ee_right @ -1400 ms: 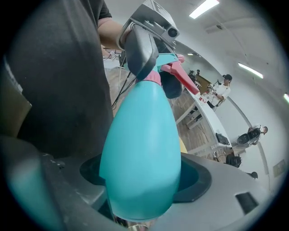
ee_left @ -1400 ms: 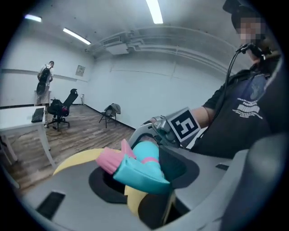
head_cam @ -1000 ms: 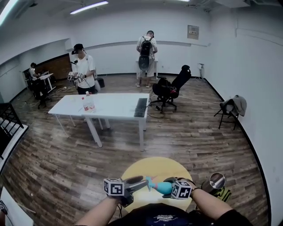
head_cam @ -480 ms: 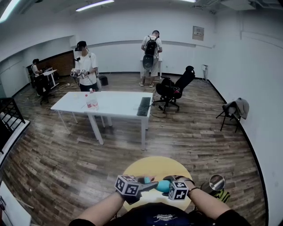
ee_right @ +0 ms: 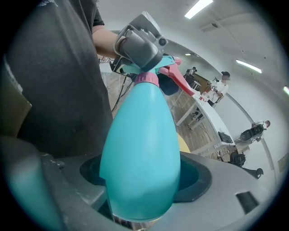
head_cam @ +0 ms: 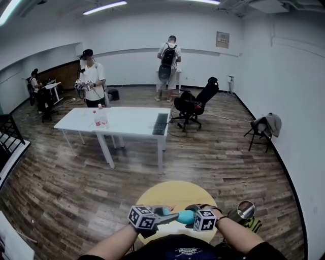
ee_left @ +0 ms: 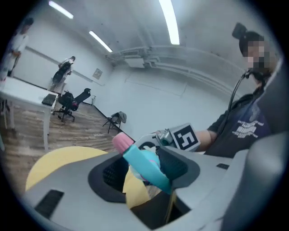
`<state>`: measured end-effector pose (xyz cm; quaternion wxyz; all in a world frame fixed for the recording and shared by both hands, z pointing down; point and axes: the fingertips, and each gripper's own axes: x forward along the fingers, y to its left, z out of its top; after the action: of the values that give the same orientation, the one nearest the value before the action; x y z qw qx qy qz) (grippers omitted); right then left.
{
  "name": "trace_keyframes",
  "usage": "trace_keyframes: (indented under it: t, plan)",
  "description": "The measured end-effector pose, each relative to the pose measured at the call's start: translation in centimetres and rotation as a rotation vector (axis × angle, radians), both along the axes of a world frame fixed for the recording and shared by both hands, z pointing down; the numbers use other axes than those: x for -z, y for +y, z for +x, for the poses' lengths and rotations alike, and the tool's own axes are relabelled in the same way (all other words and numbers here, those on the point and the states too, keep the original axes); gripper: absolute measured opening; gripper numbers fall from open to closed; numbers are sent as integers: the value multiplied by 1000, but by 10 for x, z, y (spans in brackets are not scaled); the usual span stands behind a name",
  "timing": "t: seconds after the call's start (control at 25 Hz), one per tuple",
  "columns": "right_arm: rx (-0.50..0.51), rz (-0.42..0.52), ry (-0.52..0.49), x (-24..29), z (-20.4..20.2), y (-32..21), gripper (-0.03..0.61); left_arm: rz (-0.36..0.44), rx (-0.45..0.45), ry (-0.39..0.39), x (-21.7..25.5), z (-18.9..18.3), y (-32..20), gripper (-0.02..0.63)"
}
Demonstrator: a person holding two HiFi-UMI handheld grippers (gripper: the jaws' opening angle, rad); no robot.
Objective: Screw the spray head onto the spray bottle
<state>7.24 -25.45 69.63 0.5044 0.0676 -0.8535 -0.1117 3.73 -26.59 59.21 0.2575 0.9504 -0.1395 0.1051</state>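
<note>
As spray bottle (head_cam: 186, 217) hovers — yellow table (head_cam: 175, 194) lies beneath

Sparse office-lab room: white table (head_cam: 132, 119), office chair (head_cam: 195, 104), wood-plank floor (head_cam: 213, 157), ceiling strip lights (head_cam: 104, 7).

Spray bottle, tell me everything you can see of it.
The spray bottle is a smooth, egg-shaped teal body, plastic by the look, narrowing to a pink collar. A teal spray head with a pink trigger sits on top. The right tool grips the wide lower body, holding it over the yellow table. The left tool has the head between its jaws, which have just been closing; a gap shows on one side. How far the head is screwed on cannot be told.
</note>
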Motion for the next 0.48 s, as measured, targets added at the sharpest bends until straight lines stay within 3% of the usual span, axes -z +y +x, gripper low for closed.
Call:
trace_keyframes:
  t: [0.16, 0.24, 0.36, 0.48]
  plan:
    - [-91, -68, -68, -10, 10, -1, 390, -160, 221, 291, 10, -59, -16, 346]
    - [-134, -80, -75, -14, 20, -5, 390, -241, 332, 370, 3, -97, -26, 350]
    - [-146, -72, -66, -13, 24, -8, 390, -276, 376, 330, -12, -119, -30, 350]
    - [-91, -26, -14, -13, 14, -7, 390, -264, 244, 308, -3, -80, -24, 350]
